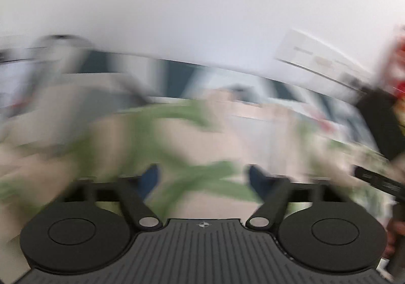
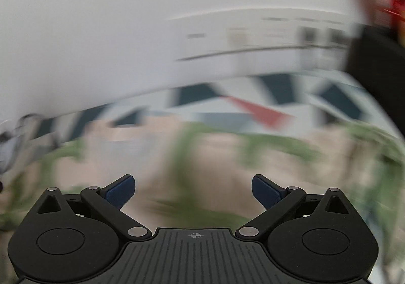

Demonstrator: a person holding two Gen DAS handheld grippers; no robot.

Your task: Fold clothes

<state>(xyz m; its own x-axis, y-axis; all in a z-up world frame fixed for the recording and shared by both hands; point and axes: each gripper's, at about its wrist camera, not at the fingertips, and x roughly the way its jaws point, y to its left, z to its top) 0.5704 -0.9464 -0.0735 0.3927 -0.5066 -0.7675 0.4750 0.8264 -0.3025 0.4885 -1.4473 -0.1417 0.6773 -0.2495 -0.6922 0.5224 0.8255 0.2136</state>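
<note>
Though both views are heavily smeared, the contents list as follows. White wall (image 2: 101,31): fills the upper field. Patterned cover (image 2: 253,96), navy, white and red triangles: lies beyond the cloth. Beige cloth with green leaf print (image 2: 207,157), probably the garment: spread beneath both tools, touching neither. Left gripper (image 1: 203,177): blue pads wide apart, holding nothing. Right gripper (image 2: 193,190): likewise spread, empty, above the cloth.

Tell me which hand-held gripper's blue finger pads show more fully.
The right hand-held gripper: both blue pads stand clear and sharp. On the left hand-held gripper, they are blurred, partly behind the green-patterned cloth.
</note>
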